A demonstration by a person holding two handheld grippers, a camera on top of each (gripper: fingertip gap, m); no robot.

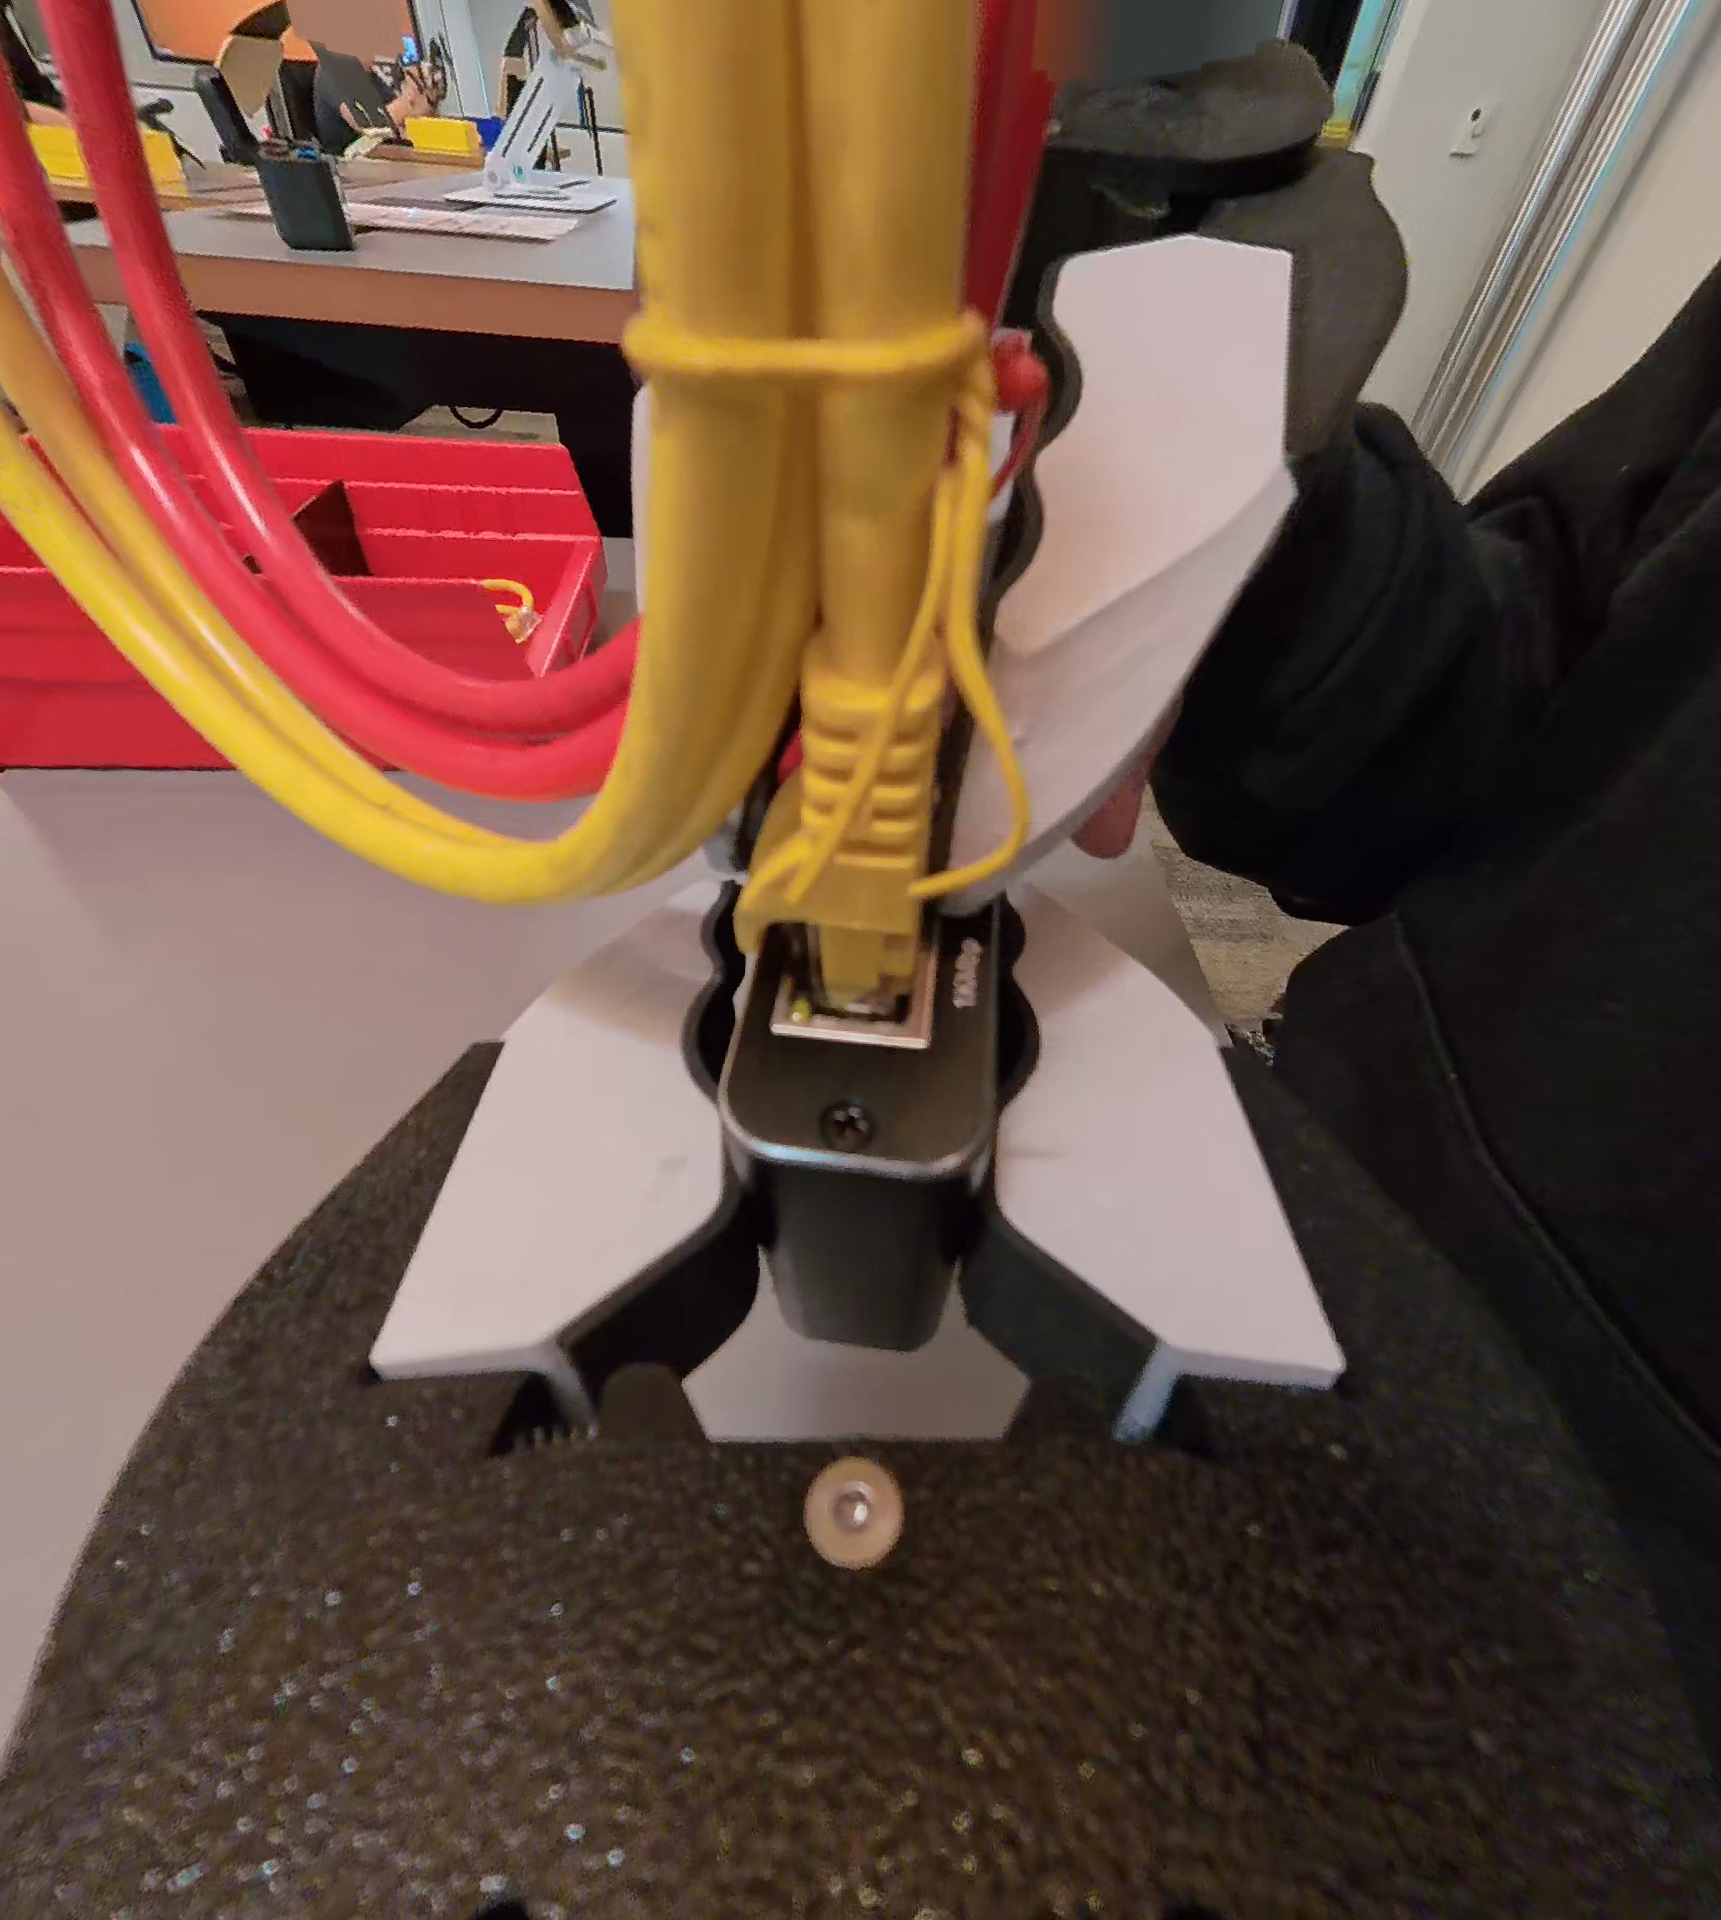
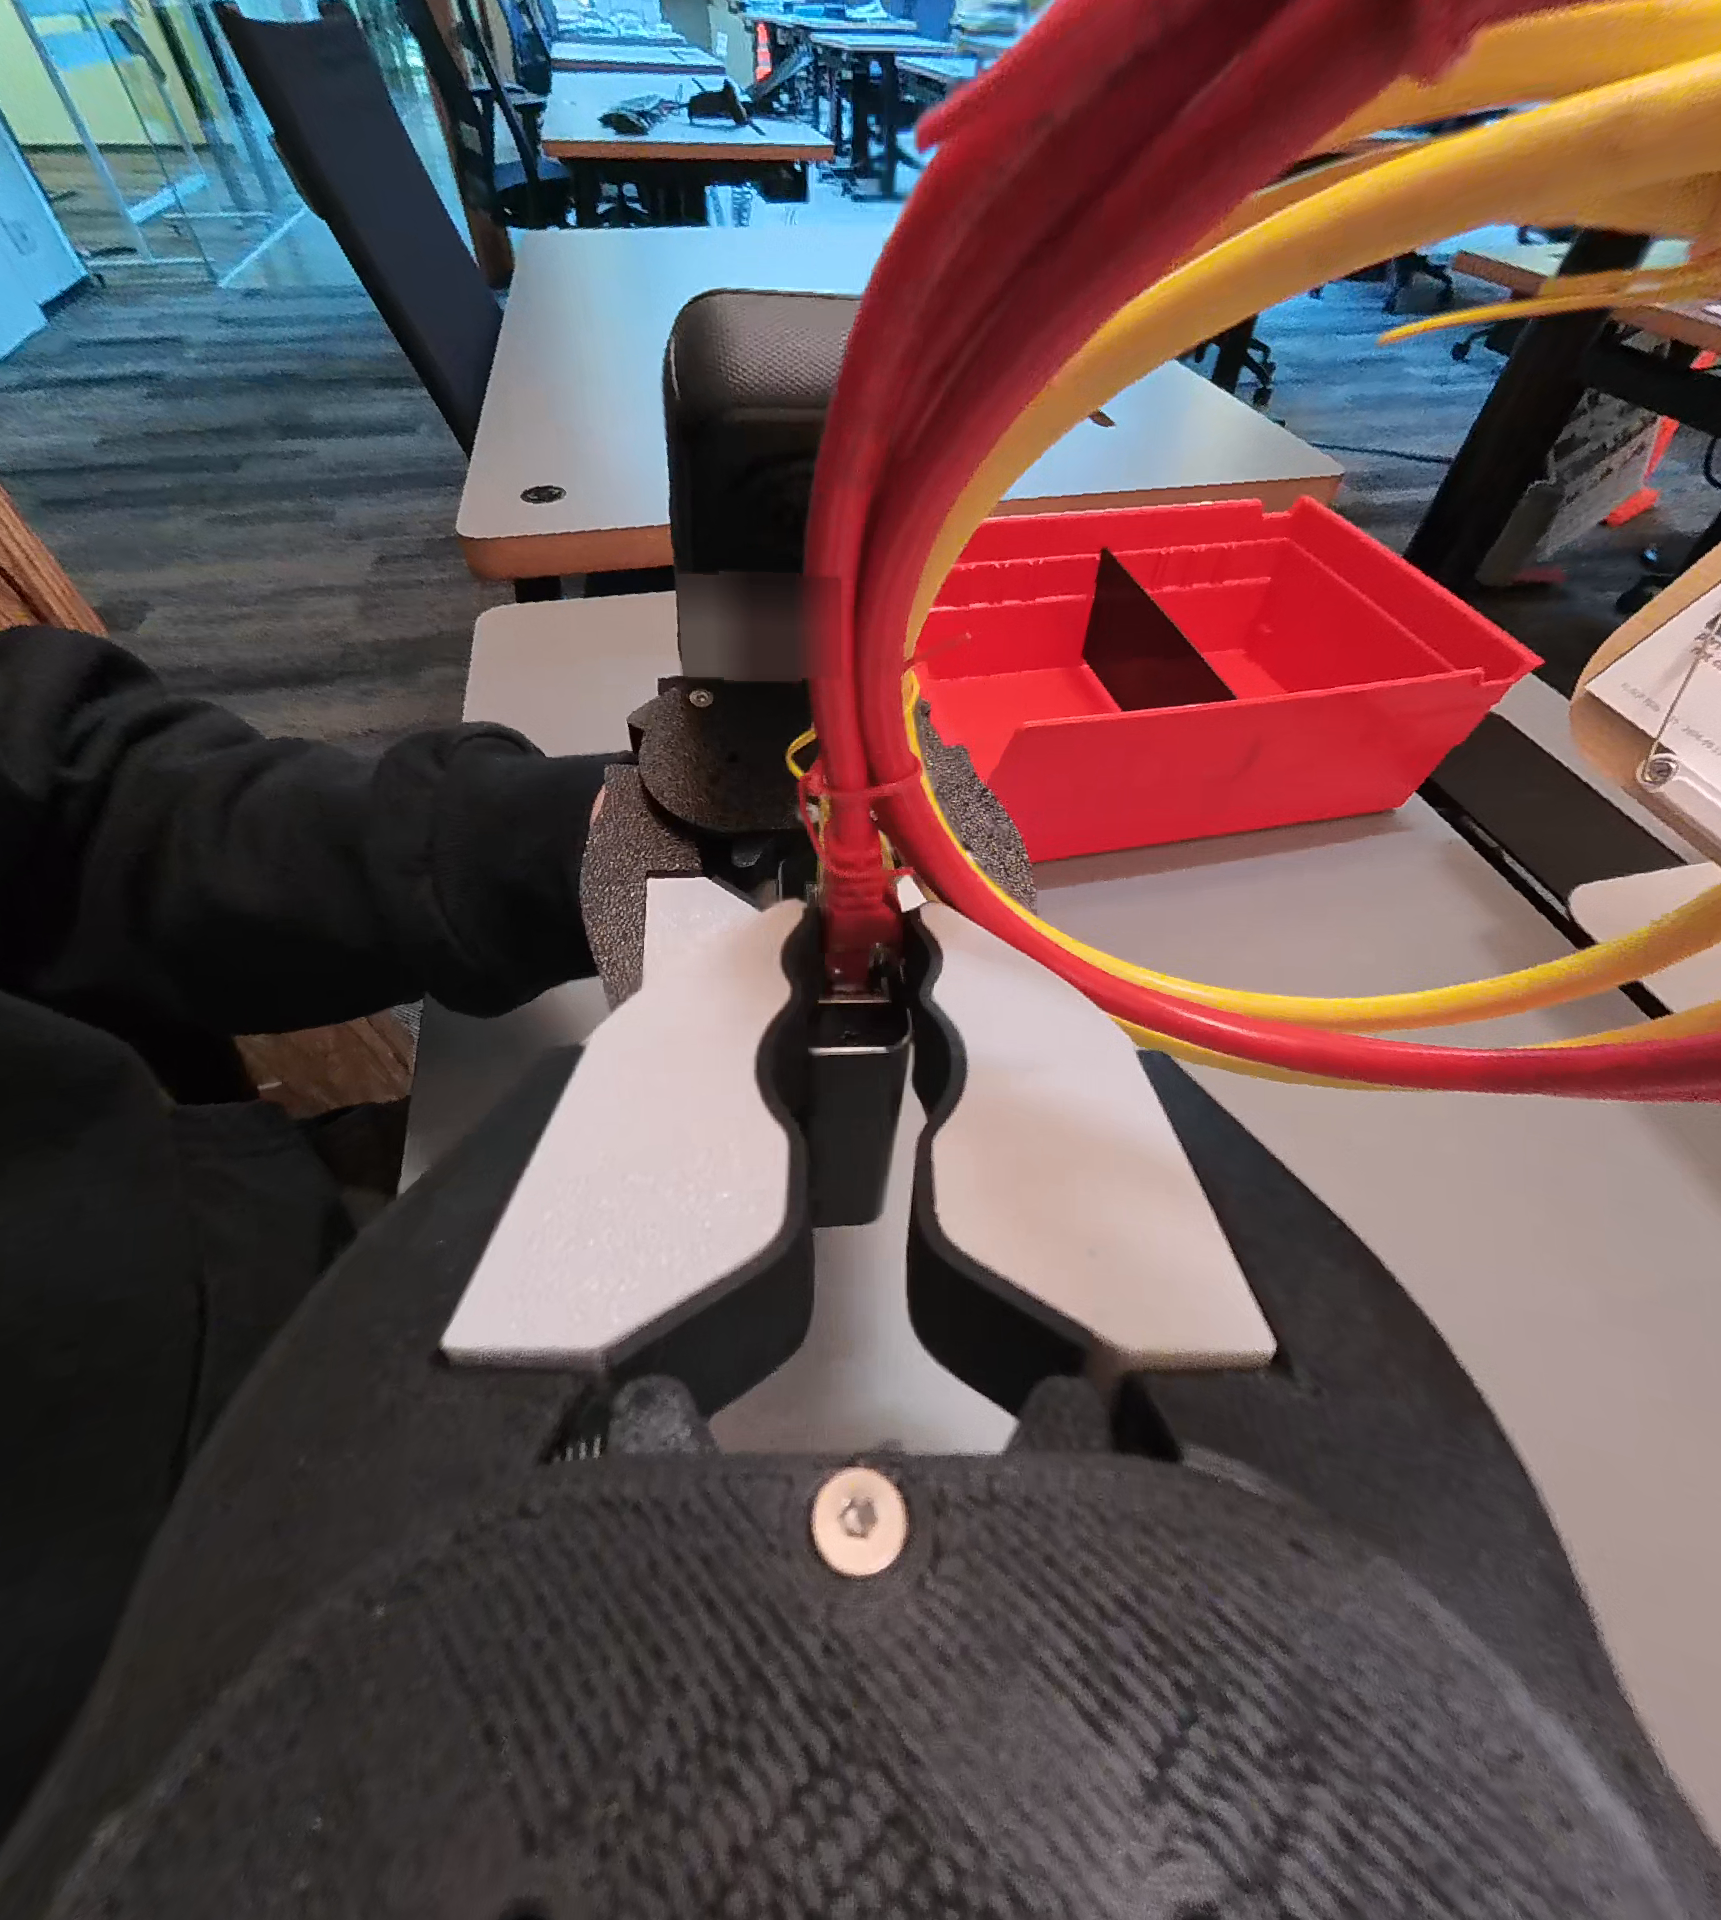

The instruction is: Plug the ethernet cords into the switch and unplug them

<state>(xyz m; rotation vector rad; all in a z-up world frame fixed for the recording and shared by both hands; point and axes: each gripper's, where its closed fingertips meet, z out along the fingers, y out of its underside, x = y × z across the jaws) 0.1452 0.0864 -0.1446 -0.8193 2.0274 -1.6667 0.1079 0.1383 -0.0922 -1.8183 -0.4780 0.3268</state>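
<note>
A small black switch [image 1: 856, 1174] is held in the air between both grippers, one at each end. My left gripper [image 1: 861, 997] is shut on the switch's near end. A yellow ethernet plug [image 1: 866, 831] sits in the port there, under a tied bundle of yellow cords [image 1: 794, 260]. My right gripper [image 2: 856, 977] is shut on the other end of the switch [image 2: 856, 1122], where a red plug [image 2: 851, 894] sits in a port. Red cords [image 2: 939, 416] and yellow cords [image 2: 1251, 270] loop up and to the right. The middle ports are hidden.
A red divided bin [image 2: 1199, 707] stands on the grey table [image 2: 1458, 1195]; in the left wrist view the bin [image 1: 212, 644] holds a small loose yellow cord end [image 1: 520, 613]. A clipboard with paper [image 2: 1708, 675] lies at the right. A black sleeve [image 2: 316, 831] is at the left. Across from one pair of fingers to the other is roughly 7 centimeters.
</note>
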